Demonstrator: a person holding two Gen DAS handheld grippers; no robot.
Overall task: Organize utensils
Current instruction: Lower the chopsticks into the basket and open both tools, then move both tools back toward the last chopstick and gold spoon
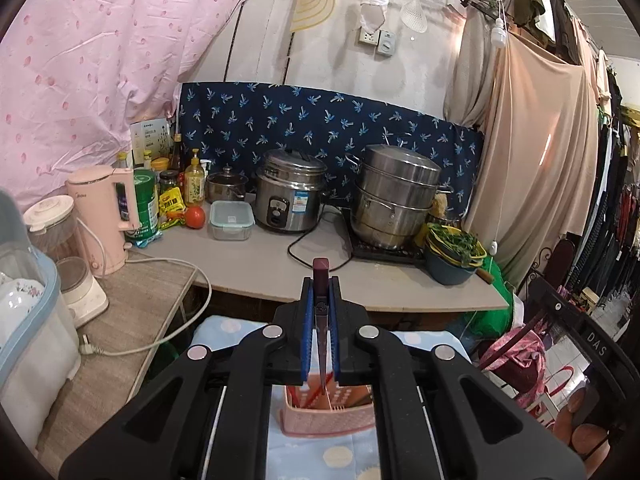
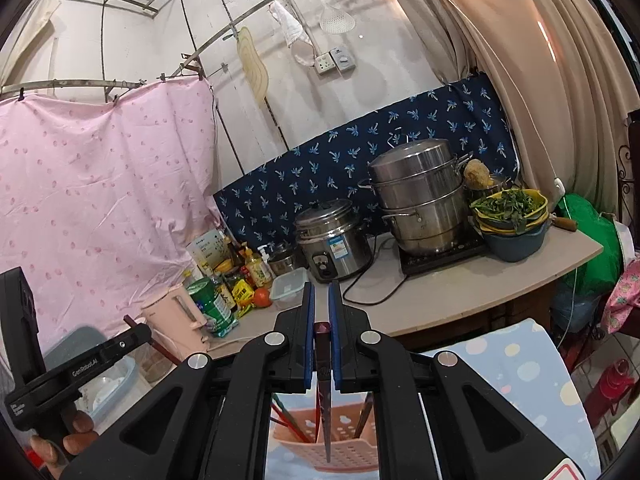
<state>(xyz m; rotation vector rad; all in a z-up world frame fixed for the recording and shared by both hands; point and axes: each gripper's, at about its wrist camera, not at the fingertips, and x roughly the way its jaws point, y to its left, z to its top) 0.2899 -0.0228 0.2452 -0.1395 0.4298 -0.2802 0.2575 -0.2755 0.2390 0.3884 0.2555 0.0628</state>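
Note:
My left gripper (image 1: 321,285) is shut on a dark maroon chopstick (image 1: 321,272). The stick stands nearly upright, with its thin tip hanging just above a pink slotted utensil holder (image 1: 328,416). My right gripper (image 2: 321,294) is shut on a second dark chopstick (image 2: 322,330), whose tip points down in front of the same holder (image 2: 340,436). Red chopsticks (image 2: 288,420) lean in the holder's left compartment and dark ones (image 2: 366,412) in its right. The left gripper (image 2: 142,334) shows at the lower left of the right wrist view, held by a hand (image 2: 76,428).
The holder stands on a blue spotted cloth (image 2: 520,364). Behind is a counter (image 1: 260,264) with a rice cooker (image 1: 290,196), a stacked steamer pot (image 1: 394,196), a pink kettle (image 1: 106,216), bottles, a tomato and a bowl of greens (image 1: 454,246). A dish bin (image 1: 28,320) stands at the left.

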